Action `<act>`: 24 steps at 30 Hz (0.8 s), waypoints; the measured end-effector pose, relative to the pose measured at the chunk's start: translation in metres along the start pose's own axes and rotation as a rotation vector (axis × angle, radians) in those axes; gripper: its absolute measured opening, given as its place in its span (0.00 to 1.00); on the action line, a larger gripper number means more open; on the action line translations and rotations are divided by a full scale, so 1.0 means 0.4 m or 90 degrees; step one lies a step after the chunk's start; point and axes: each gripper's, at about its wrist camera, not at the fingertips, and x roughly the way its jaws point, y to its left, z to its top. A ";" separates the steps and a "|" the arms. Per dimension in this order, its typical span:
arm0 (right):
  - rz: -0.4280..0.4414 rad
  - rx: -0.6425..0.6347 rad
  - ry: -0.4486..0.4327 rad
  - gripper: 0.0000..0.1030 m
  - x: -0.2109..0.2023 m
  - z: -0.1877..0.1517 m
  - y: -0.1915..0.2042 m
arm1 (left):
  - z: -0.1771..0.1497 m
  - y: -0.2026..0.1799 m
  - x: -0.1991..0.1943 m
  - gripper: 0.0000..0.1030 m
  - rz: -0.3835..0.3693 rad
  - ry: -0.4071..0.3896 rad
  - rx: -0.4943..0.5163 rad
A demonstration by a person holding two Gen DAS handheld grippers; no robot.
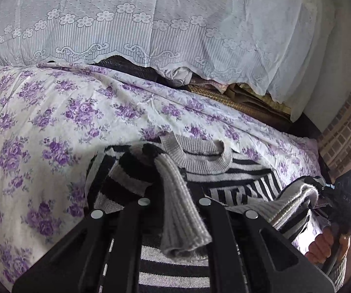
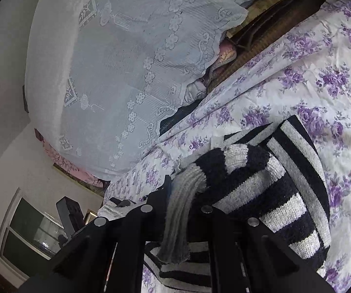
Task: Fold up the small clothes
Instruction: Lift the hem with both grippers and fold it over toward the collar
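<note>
A black, white and grey striped sweater lies on the purple-flowered bedsheet, its grey collar toward the far side. My left gripper is shut on one grey ribbed sleeve cuff, which hangs back between the fingers. In the right wrist view my right gripper is shut on the other grey cuff, with the striped sleeve bunched ahead over the sweater body. At the right edge of the left wrist view the right gripper shows, held by a hand.
A white lace cover drapes over a pile at the far edge of the bed, with dark and woven items under it. A brick wall stands to the right. A window sits low beyond the bed.
</note>
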 end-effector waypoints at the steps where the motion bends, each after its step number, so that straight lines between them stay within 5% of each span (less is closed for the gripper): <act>1: 0.001 0.005 -0.004 0.09 0.008 0.008 -0.003 | 0.008 0.002 0.006 0.07 0.000 -0.002 -0.005; 17: -0.039 0.101 -0.015 0.09 0.149 0.084 -0.114 | 0.033 0.069 0.173 0.07 0.039 0.033 -0.056; 24: -0.039 0.139 0.006 0.09 0.186 0.086 -0.192 | 0.010 0.119 0.233 0.08 0.010 0.043 -0.092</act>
